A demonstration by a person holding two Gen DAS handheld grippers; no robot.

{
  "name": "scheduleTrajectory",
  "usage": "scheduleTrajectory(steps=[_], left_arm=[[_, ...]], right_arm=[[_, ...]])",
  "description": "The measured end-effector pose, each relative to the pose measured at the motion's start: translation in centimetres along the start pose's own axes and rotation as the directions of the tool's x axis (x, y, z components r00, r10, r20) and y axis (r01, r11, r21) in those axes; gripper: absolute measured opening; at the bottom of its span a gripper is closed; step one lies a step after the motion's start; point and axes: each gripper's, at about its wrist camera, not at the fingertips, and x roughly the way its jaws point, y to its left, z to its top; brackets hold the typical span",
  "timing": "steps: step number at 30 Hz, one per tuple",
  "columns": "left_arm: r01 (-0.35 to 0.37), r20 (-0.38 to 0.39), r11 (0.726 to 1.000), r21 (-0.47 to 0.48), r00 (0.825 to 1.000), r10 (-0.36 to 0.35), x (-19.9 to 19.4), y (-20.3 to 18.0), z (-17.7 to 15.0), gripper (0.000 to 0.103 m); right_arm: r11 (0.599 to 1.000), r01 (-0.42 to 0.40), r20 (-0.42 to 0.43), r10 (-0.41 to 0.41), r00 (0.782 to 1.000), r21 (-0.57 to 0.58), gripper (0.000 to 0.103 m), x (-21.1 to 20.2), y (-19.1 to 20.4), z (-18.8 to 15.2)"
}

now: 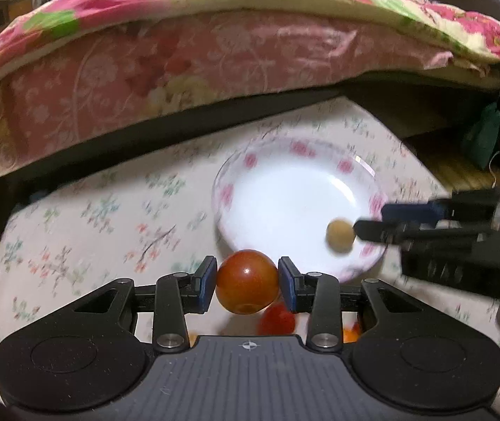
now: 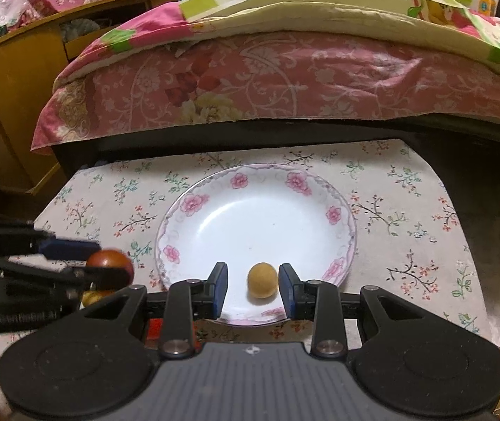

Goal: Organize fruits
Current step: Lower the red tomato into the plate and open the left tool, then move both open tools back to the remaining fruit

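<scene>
My left gripper (image 1: 246, 280) is shut on a round red-orange tomato (image 1: 246, 282), lifted off the cloth just short of the plate's near rim. From the right wrist view that gripper (image 2: 109, 263) comes in from the left with the tomato (image 2: 109, 261) in it. A small tan round fruit (image 2: 262, 280) lies in the white plate with pink flowers (image 2: 239, 180). It sits between the fingertips of my right gripper (image 2: 253, 286), close to the right pad, with a gap on the left. In the left wrist view the right gripper (image 1: 366, 219) reaches over the plate (image 1: 299, 147) to the tan fruit (image 1: 339, 236).
A small red fruit (image 1: 278, 319) and an orange one (image 1: 352, 333) lie on the flowered cloth (image 1: 92, 231) under my left gripper. A bed with pink flowered bedding (image 2: 285, 80) rises right behind the table. A wooden cabinet (image 2: 14, 80) stands at the left.
</scene>
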Motion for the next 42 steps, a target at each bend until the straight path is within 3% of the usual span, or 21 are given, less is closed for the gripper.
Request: scheduleTrajectory(steps=[13, 22, 42], left_arm=[[0.007, 0.031, 1.0, 0.009, 1.0, -0.007, 2.7, -2.3, 1.8, 0.042], [-0.017, 0.053, 1.0, 0.016, 0.998, 0.016, 2.2, -2.5, 2.0, 0.043], [-0.069, 0.016, 0.997, -0.031, 0.997, 0.069, -1.3, 0.9, -1.6, 0.046]], right_arm=[[0.998, 0.056, -0.03, -0.055, 0.998, 0.025, 0.031, 1.1, -1.8, -0.2], [0.998, 0.063, -0.029, -0.062, 0.998, 0.031, 0.031, 1.1, -2.1, -0.3], [0.999, 0.049, -0.028, -0.049, 0.998, -0.005, 0.031, 0.6, -0.2, -0.5]])
